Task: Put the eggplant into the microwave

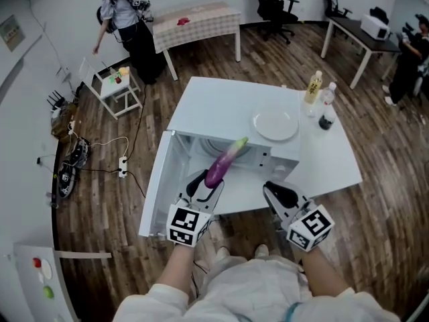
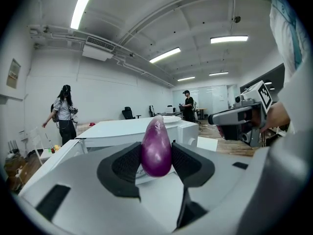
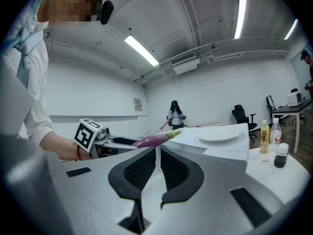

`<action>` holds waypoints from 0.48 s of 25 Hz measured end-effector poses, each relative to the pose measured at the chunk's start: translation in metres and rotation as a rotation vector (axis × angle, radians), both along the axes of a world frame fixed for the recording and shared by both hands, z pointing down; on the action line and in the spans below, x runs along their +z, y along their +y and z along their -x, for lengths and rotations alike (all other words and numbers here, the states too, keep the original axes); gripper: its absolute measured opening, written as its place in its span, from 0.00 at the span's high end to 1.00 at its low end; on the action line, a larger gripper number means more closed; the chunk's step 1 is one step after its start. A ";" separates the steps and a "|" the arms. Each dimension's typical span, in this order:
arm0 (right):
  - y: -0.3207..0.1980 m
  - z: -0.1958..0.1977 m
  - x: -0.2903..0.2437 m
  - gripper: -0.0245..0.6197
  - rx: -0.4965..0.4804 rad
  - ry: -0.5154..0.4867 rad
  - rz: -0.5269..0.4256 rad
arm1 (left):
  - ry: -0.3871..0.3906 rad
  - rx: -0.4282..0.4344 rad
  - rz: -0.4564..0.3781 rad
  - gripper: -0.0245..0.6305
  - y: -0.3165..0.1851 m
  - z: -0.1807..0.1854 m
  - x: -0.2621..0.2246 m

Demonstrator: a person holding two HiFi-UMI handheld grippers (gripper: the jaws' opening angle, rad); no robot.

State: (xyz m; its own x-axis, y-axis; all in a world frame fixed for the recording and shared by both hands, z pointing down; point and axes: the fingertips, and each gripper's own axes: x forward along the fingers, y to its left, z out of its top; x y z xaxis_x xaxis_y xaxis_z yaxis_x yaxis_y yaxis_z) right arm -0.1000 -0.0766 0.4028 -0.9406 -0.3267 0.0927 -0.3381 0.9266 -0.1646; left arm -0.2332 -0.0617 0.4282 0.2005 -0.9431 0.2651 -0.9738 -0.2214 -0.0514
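A purple eggplant (image 1: 223, 163) with a green stem end is gripped at its thick end by my left gripper (image 1: 209, 184). It points up and away into the open front of the white microwave (image 1: 285, 161). In the left gripper view both pads press on the eggplant (image 2: 156, 148). The microwave door (image 1: 155, 186) hangs open to the left. My right gripper (image 1: 276, 192) is held in front of the microwave's right side with its jaws together and nothing in them. From the right gripper view, the eggplant (image 3: 154, 139) shows just beyond the right gripper (image 3: 157, 168).
A white plate (image 1: 275, 125) lies on top of the microwave. Bottles (image 1: 313, 88) stand on the white table (image 1: 335, 159) at its right. A person (image 1: 127, 19) stands at the back left near a small white table (image 1: 117, 86). Cables and a power strip (image 1: 123, 166) lie on the floor.
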 end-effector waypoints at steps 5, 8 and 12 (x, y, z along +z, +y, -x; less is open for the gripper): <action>0.003 0.002 0.013 0.90 0.018 0.011 0.009 | 0.013 -0.006 0.023 0.66 0.014 0.001 0.018; 0.005 0.004 0.020 0.90 0.026 0.014 0.017 | 0.017 -0.005 0.044 0.66 0.021 0.003 0.030; 0.009 0.012 0.028 0.90 0.030 0.017 0.015 | 0.009 0.007 0.069 0.66 0.022 0.009 0.048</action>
State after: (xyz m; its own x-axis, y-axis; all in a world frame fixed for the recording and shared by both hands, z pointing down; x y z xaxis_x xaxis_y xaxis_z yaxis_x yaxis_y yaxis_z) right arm -0.1119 -0.0673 0.4313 -0.9286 -0.3533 0.1138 -0.3687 0.9135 -0.1722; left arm -0.2426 -0.0393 0.4759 0.2100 -0.9212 0.3275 -0.9725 -0.2314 -0.0274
